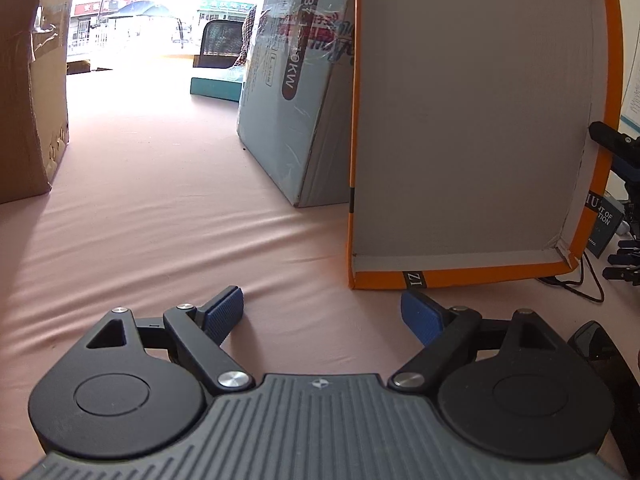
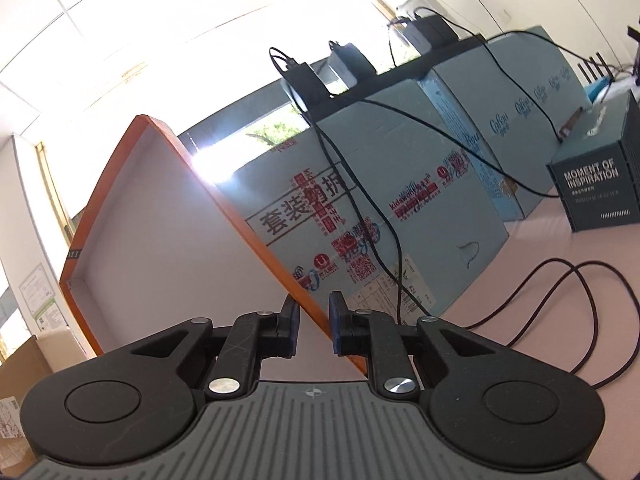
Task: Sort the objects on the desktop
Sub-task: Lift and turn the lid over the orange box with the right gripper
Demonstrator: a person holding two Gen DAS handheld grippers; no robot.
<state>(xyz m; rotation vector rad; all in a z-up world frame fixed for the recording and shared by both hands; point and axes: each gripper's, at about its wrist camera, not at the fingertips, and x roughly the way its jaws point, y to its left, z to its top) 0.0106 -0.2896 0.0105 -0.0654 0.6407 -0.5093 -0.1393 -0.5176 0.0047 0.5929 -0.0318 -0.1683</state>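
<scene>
An orange box lid (image 1: 472, 128) with a white inside stands on edge on the pink table cover, its open side facing my left gripper. My left gripper (image 1: 320, 310) is open and empty, low over the cover just in front of the lid's lower rim. In the right wrist view the same lid (image 2: 160, 216) is tilted up, and my right gripper (image 2: 314, 328) is shut on its orange side rim (image 2: 308, 304). The right gripper also shows at the right edge of the left wrist view (image 1: 616, 148).
A light blue carton (image 1: 288, 92) leans behind the lid and shows with several like it in the right view (image 2: 400, 184). A brown cardboard box (image 1: 28, 80) stands at left. A dark "Moment of Inspiration" box (image 2: 596, 188), black cables (image 2: 560, 304) and chargers (image 2: 304, 80) lie at right.
</scene>
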